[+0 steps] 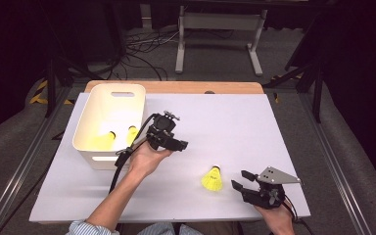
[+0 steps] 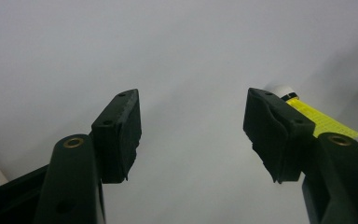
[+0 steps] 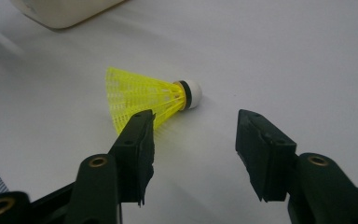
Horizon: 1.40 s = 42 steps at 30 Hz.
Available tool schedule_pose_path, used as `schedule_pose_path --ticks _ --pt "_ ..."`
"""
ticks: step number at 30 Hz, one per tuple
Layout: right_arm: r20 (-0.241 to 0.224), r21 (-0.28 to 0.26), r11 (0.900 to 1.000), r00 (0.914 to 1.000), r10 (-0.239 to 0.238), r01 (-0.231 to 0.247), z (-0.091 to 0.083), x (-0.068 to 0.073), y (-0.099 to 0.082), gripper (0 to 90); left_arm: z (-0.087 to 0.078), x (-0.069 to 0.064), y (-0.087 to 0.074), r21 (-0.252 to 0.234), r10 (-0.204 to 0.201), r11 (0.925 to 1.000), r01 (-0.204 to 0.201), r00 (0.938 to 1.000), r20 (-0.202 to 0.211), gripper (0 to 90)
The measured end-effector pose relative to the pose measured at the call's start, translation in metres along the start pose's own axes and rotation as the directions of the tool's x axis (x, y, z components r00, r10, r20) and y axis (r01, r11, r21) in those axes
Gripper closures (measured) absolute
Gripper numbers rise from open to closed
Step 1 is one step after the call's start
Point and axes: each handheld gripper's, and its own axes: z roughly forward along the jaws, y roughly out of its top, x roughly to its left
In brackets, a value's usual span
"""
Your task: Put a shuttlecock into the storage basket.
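White-topped table, wood strip along far edge. Cream bin sat at the far-left corner, close to the left edge. One yellow shuttlecock lay on its side near the front edge, right of centre, well apart from the bin.

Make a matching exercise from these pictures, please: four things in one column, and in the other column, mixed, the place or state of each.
Things:
1. loose shuttlecock
2. white bin
3. left gripper
4. right gripper

Places or states:
A. open, empty, just right of the bin
B. at the table's left, with yellow shuttlecocks inside
C. lying on its side on the white table, cork tip away from the person
D. open, at the near right, pointing at the loose shuttlecock

Pairs: 1-C, 2-B, 3-A, 4-D
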Motion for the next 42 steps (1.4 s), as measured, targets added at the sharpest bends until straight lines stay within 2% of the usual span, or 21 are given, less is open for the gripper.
schedule_pose_path --ticks 6,18,21,24,42 --pt "-0.023 0.020 0.9998 0.9997 0.006 -0.005 0.002 0.004 0.001 53.8 0.003 -0.001 -0.003 0.000 0.003 1.0000 -0.003 1.0000 -0.003 37.5" --pt "-0.072 0.076 0.9969 0.9973 -0.012 0.018 0.011 0.017 0.005 58.3 0.011 0.000 -0.009 0.015 0.002 0.9999 -0.002 1.0000 -0.007 37.7" --pt "-0.086 0.099 0.9949 0.9962 -0.009 0.018 0.015 0.019 0.006 58.7 0.013 -0.002 -0.010 0.029 0.016 0.9995 -0.016 0.9997 -0.020 37.7" --pt "-0.094 0.114 0.9934 0.9956 -0.001 0.012 0.018 0.020 0.006 59.7 0.015 -0.003 -0.010 0.032 0.021 0.9993 -0.021 0.9996 -0.017 37.7" --pt "-0.084 0.191 0.9815 0.9961 0.025 -0.009 0.037 0.021 0.012 69.2 0.021 -0.004 -0.013 0.039 0.026 0.9989 -0.026 0.9996 -0.008 37.6"
